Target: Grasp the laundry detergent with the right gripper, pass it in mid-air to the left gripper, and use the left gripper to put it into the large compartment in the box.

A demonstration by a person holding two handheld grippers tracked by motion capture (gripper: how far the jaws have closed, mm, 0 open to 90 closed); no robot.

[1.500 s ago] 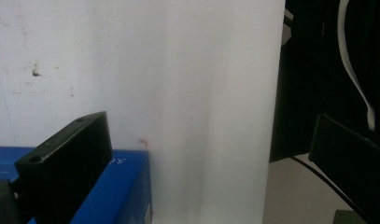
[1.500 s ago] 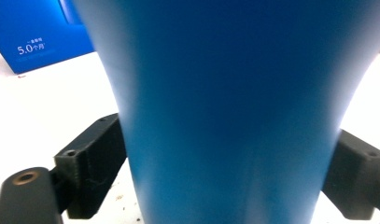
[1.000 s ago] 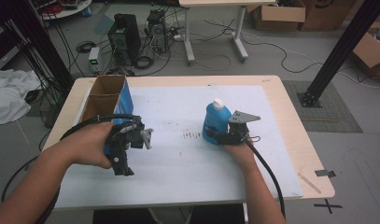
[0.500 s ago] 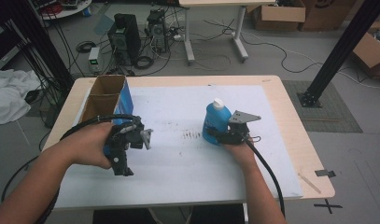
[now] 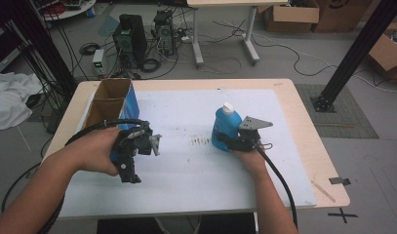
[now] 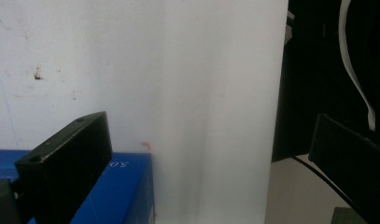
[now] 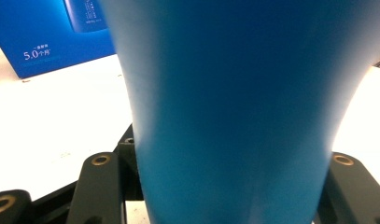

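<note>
Comparing with a second ago, nothing has shifted: the right gripper (image 5: 224, 141) keeps its fingers pinching the blue bottle (image 5: 226, 127) upright toward the table's (image 5: 293, 146) right edge, while the left gripper (image 5: 129, 170), fingers spread, hangs beside the open carton (image 5: 110, 100) near the left edge.

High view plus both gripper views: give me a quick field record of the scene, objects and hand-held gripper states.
surface: table with a white sheet on top
bottle: blue bottle, white cap, upright on the sheet
box: open blue cardboard box, far left of the table
right hand-held gripper: jaws on either side of the blue bottle's body, closed on it
left hand-held gripper: jaws apart, nothing between them, beside the box
floor: cables, boxes, equipment beyond the table
</note>
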